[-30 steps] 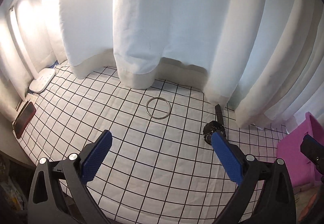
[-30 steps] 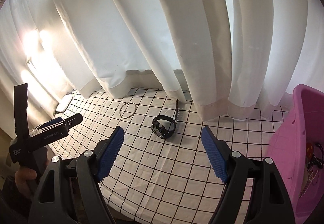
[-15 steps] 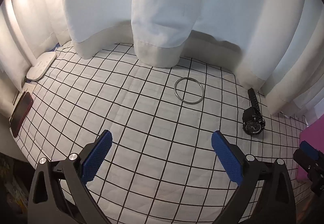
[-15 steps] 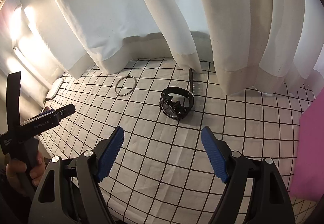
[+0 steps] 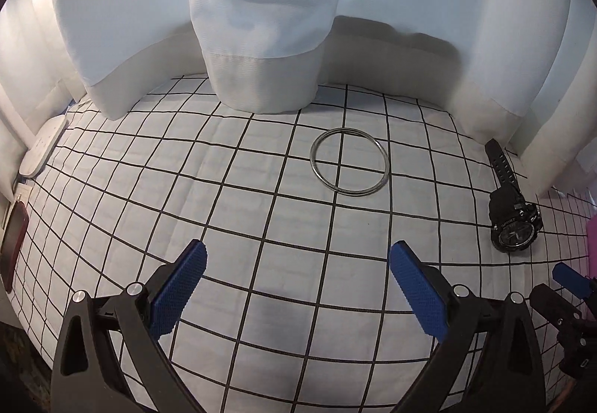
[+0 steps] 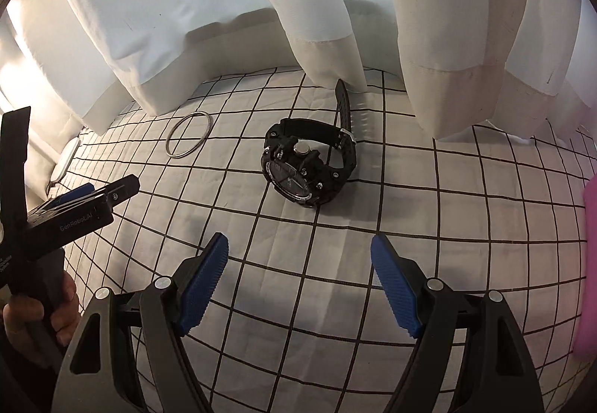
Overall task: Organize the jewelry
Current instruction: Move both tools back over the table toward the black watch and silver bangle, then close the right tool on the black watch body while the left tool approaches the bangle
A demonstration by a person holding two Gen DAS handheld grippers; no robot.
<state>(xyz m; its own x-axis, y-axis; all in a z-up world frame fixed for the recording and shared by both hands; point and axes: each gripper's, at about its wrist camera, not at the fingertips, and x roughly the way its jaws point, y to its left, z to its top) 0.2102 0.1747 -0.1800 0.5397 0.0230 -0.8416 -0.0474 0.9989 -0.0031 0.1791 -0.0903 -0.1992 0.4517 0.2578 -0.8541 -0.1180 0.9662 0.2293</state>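
A thin silver bangle (image 5: 349, 161) lies flat on the white checked cloth (image 5: 261, 226), ahead and slightly right of my left gripper (image 5: 296, 256), which is open and empty. A black sport watch (image 5: 513, 224) lies at the right, its strap running back under the curtain. In the right wrist view the watch (image 6: 308, 165) lies just ahead of my right gripper (image 6: 300, 243), also open with nothing between its fingers. The bangle (image 6: 189, 136) shows further back left there, and my left gripper (image 6: 80, 194) enters from the left.
White curtains (image 5: 261, 21) hang down onto the back of the cloth. A pink bin (image 6: 589, 263) stands at the right edge. A white flat device (image 5: 43, 146) and a dark red phone (image 5: 13, 245) lie off the cloth's left side.
Both grippers have sunk toward the cloth and come closer to the jewelry. The bangle and watch now look larger. Both stay open.
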